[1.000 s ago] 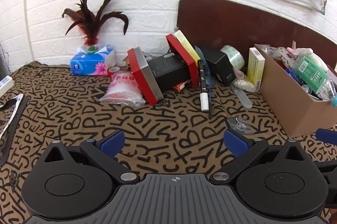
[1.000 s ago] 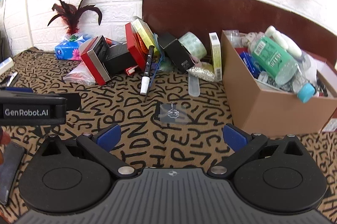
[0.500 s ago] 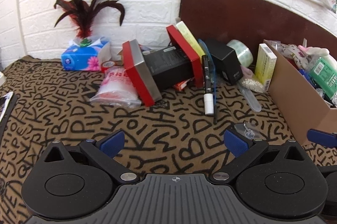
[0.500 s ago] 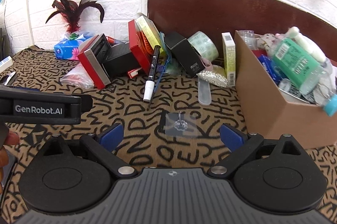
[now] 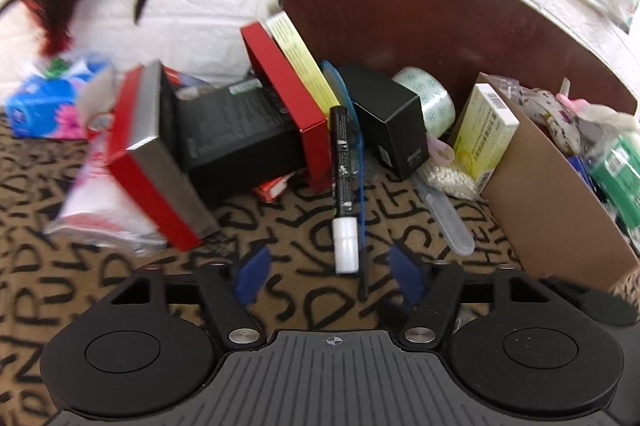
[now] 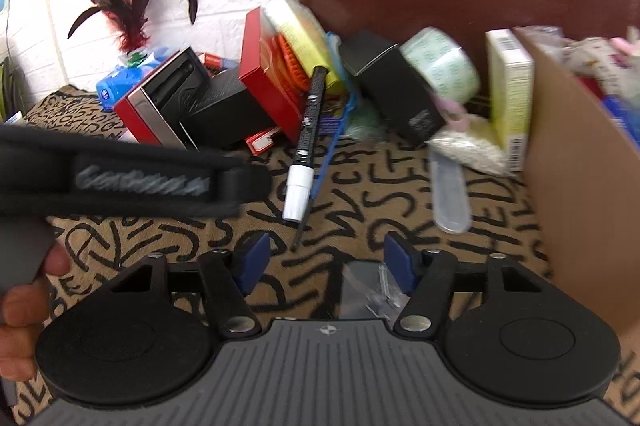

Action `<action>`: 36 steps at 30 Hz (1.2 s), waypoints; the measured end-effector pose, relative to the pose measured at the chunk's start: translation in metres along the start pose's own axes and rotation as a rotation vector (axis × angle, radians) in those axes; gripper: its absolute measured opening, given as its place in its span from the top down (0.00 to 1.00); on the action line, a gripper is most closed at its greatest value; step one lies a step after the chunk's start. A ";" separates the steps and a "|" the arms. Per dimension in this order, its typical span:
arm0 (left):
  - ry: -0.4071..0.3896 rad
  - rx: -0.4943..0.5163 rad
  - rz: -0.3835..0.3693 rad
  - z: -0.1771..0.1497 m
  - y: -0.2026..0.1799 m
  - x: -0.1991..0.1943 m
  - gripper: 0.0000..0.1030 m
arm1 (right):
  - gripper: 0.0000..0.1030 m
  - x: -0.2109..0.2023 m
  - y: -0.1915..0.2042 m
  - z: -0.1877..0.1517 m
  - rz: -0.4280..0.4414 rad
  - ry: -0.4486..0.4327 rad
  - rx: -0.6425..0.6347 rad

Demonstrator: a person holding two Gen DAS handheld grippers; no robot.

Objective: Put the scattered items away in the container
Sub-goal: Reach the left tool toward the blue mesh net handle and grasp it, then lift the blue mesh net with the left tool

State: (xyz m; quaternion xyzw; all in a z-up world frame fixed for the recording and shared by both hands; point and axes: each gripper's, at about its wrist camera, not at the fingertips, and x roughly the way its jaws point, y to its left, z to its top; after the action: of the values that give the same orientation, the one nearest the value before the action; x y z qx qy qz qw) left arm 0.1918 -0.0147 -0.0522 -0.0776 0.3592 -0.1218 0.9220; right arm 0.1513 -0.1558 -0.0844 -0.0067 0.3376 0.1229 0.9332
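Left gripper (image 5: 326, 272) hangs spread before a black marker (image 5: 343, 181) on the patterned worktop (image 5: 80, 278). Right gripper (image 6: 326, 264), also spread, hovers over a clear hook (image 6: 370, 292) beside the cardboard box (image 6: 576, 161)

My left claw (image 5: 326, 276) is spread open, empty, low over the patterned table (image 5: 92, 290). The black marker (image 5: 343, 185) lies at 12 o'clock, its white cap nearest me, between the blue fingertips (image 5: 252, 274). The cardboard box (image 5: 556, 201) stands at 2 o'clock, full of items. A red box (image 5: 152, 169) leans at 10 o'clock. A clear tube (image 5: 444, 218) lies at 1 o'clock.
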 end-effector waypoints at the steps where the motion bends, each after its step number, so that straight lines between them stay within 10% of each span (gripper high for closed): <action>1: 0.007 -0.010 -0.012 0.003 0.001 0.007 0.34 | 0.37 0.006 0.000 0.001 0.010 0.004 -0.003; 9: 0.068 0.018 -0.056 0.018 0.002 0.053 0.52 | 0.59 0.045 -0.001 0.008 0.050 0.023 -0.003; 13: 0.102 -0.003 -0.099 0.018 0.003 0.065 0.89 | 0.88 0.047 0.000 0.009 0.050 0.014 -0.039; 18: 0.099 -0.013 -0.109 0.006 0.001 0.054 1.00 | 0.90 0.034 -0.002 0.003 0.071 0.018 -0.032; 36: 0.127 -0.066 -0.218 -0.092 -0.032 -0.079 1.00 | 0.90 -0.108 0.017 -0.066 0.153 0.090 -0.062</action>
State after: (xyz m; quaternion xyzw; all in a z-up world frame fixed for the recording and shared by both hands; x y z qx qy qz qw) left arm 0.0672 -0.0280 -0.0614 -0.1384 0.4101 -0.2141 0.8757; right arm 0.0260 -0.1699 -0.0658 -0.0153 0.3749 0.2036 0.9043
